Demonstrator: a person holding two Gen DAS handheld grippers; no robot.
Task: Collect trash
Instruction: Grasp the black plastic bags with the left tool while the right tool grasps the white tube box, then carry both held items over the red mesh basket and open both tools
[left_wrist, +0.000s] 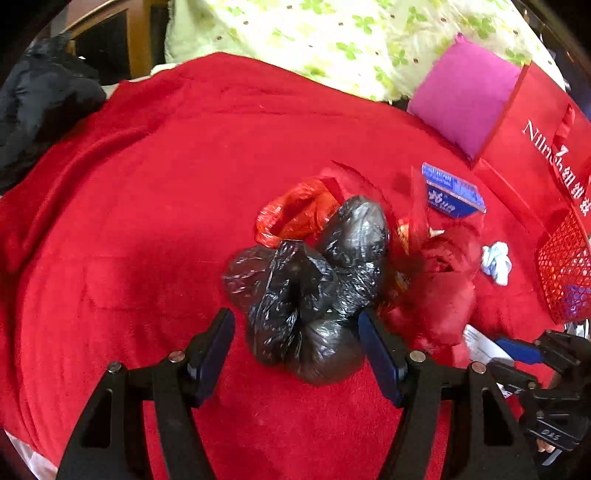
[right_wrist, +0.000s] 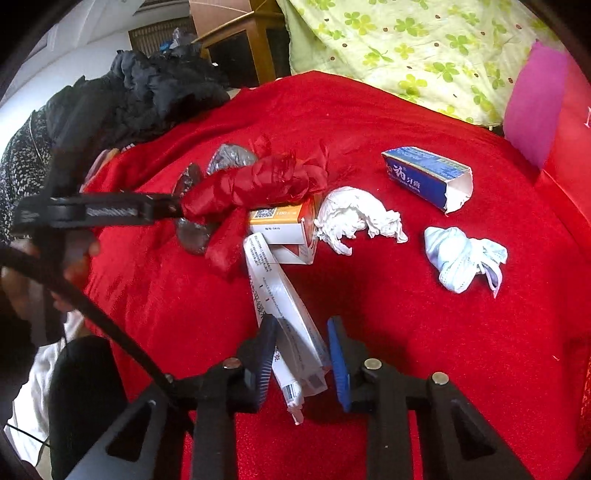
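Observation:
A crumpled black plastic bag (left_wrist: 314, 280) lies on the red blanket (left_wrist: 147, 184). My left gripper (left_wrist: 297, 332) is open with its fingers on either side of the bag's near end. A red plastic bag (left_wrist: 295, 214) lies just behind it. My right gripper (right_wrist: 301, 334) is open around a long white box (right_wrist: 284, 295) with a white tube beside it. Beyond lie an orange-white box (right_wrist: 284, 225), a white tissue wad (right_wrist: 354, 218), a crumpled blue mask (right_wrist: 461, 258), a blue toothpaste box (right_wrist: 428, 177) and a crumpled red bag (right_wrist: 258, 181).
A red mesh basket (left_wrist: 565, 266) and a red shopping bag (left_wrist: 535, 122) stand at the right. A pink cushion (left_wrist: 461, 96) and a green clover quilt (left_wrist: 332, 33) lie behind. Black clothing (right_wrist: 129, 96) is piled at the left.

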